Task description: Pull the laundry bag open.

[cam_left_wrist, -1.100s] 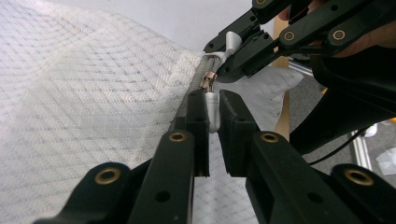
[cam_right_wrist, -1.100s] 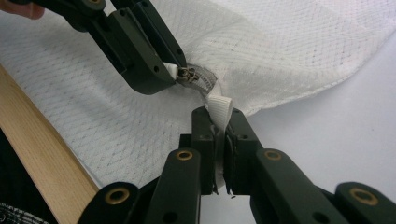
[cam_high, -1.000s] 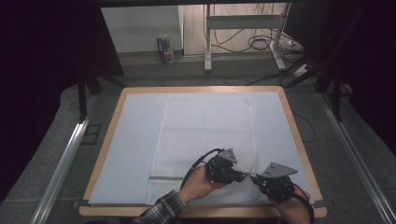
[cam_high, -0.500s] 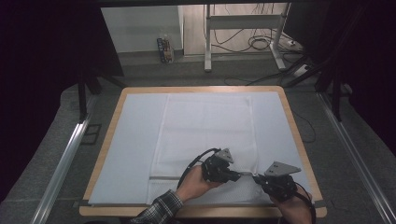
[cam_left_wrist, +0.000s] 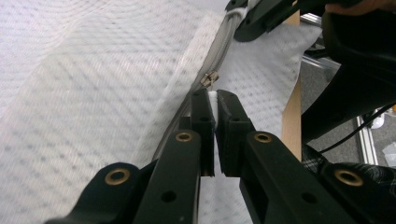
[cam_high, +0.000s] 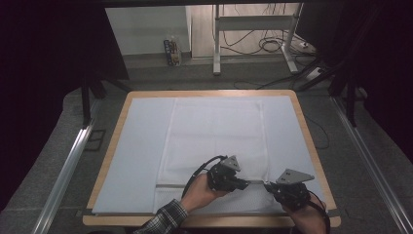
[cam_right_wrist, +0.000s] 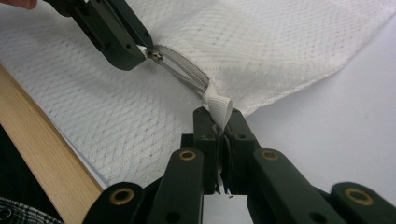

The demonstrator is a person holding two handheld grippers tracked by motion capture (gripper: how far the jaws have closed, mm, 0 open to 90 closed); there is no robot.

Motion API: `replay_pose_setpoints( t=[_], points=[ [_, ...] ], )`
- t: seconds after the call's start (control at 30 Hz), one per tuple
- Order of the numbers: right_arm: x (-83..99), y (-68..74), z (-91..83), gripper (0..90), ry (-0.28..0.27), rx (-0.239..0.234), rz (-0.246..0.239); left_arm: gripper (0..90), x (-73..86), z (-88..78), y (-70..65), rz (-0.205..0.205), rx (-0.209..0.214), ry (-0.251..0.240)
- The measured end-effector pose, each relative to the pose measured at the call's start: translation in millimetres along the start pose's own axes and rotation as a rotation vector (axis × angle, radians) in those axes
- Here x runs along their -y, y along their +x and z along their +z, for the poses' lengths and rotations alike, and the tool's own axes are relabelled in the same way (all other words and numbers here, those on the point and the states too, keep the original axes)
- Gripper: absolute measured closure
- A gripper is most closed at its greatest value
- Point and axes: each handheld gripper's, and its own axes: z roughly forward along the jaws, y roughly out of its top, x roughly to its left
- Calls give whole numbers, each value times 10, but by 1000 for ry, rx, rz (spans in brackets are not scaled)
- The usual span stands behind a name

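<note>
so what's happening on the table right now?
A person is working the zipper of a white mesh bag lying on the table. The right gripper is shut on the white fabric tab at the zipper's end, near the table's front edge. The left gripper is clamped on white fabric just behind the zipper pull.

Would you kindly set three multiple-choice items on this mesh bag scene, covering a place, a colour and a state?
1. Where on the table do the two grippers work?
A. far edge
B. near edge, right of middle
C. left corner

2. What colour is the mesh bag?
A. white
B. blue
C. black

3. How stands the right gripper?
A. wide open
B. lying aside
C. shut on the bag's end tab

Answers: 1 B, the high view shows both by the person's edge; 2 A, the netting is white in each view; 3 C, its jaws pinch the white tab, while the left gripper grips by the zip pull.
</note>
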Motion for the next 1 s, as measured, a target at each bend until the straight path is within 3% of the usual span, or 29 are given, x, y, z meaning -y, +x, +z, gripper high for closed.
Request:
replay_pose_setpoints(
  t=[0.23,0.53,0.77,0.97,1.0],
  points=[
    [1,-3,-1,848,4,-1,2,867,46,-36,26,-6,-8,3],
    [0,0,-4,846,7,-3,-3,867,49,-73,-1,28,-29,28],
    [5,-22,-16,846,-4,-15,12,867,74,-134,10,28,-31,33],
    [8,-26,-17,846,-4,-7,17,867,160,-212,51,12,-43,42],
    [9,-26,-17,846,-3,-4,16,867,213,-244,64,-12,-48,34]
  ],
)
